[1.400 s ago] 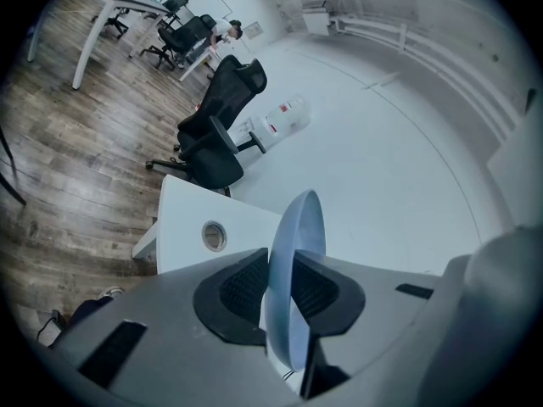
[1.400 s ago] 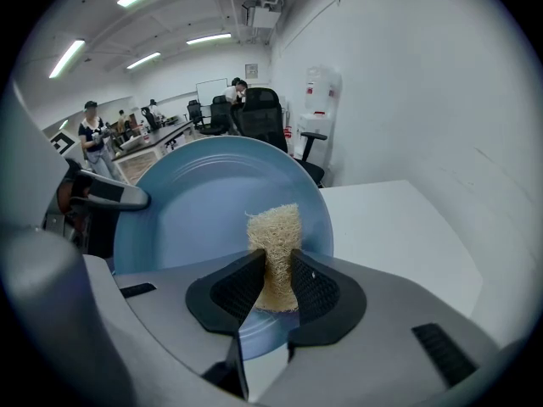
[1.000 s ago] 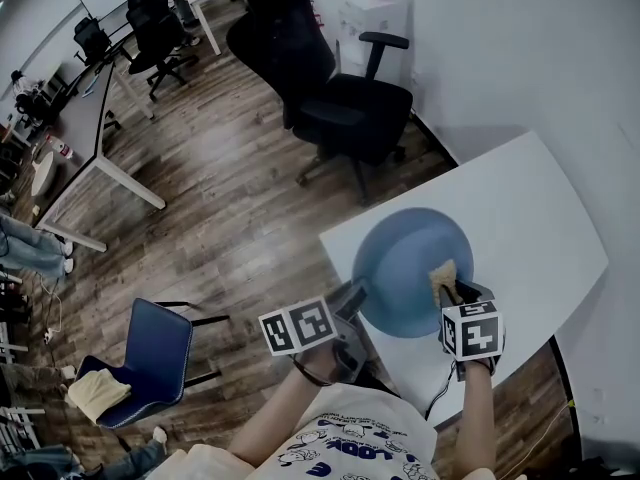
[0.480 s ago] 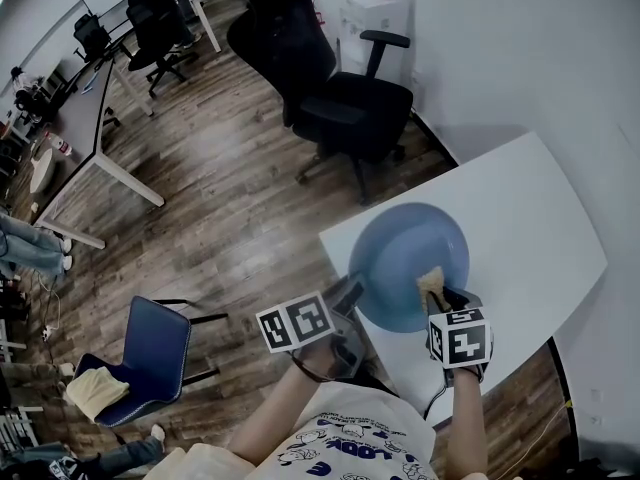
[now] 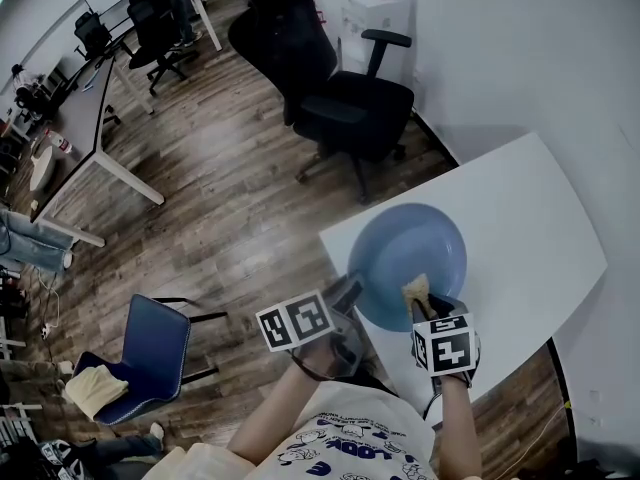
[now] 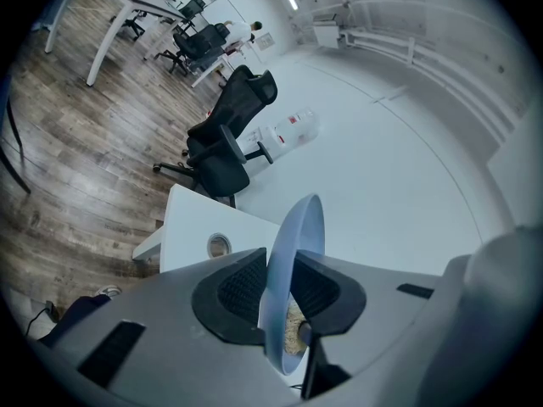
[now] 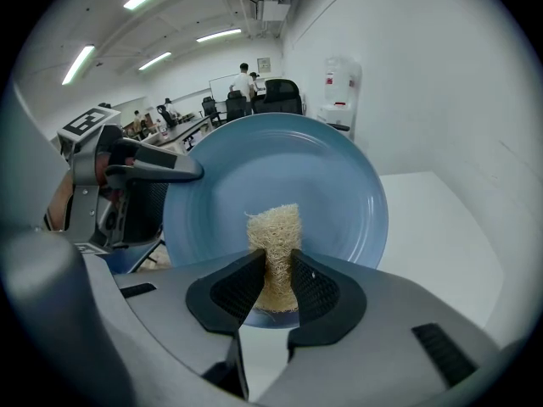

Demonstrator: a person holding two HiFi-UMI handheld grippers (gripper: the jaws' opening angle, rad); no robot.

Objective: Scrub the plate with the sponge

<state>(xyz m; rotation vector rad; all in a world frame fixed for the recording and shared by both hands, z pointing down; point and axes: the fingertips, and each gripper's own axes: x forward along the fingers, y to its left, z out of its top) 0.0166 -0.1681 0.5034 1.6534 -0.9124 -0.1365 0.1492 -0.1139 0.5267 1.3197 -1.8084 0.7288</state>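
Observation:
A round blue plate (image 5: 412, 250) is held tilted above the white table (image 5: 520, 218). My left gripper (image 5: 352, 294) grips its near left rim; the rim (image 6: 293, 257) stands edge-on between the pads. Those jaws have just been opening a little, with the rim still between them and touching both pads. My right gripper (image 5: 425, 304) is shut on a tan fibrous sponge (image 5: 416, 290). The sponge (image 7: 273, 234) sticks up from the jaws and lies against the lower part of the plate's face (image 7: 280, 176). The left gripper (image 7: 161, 172) shows at the plate's left edge in the right gripper view.
A black office chair (image 5: 340, 98) stands beyond the table's far corner. A blue chair (image 5: 150, 353) with a yellow cloth (image 5: 95, 390) sits on the wooden floor at my left. A tape roll (image 6: 218, 245) lies on the table. Desks and people are far back.
My right gripper has slid the sponge across the plate's face to the left and toward me. The plate and left gripper have stayed almost where they were.

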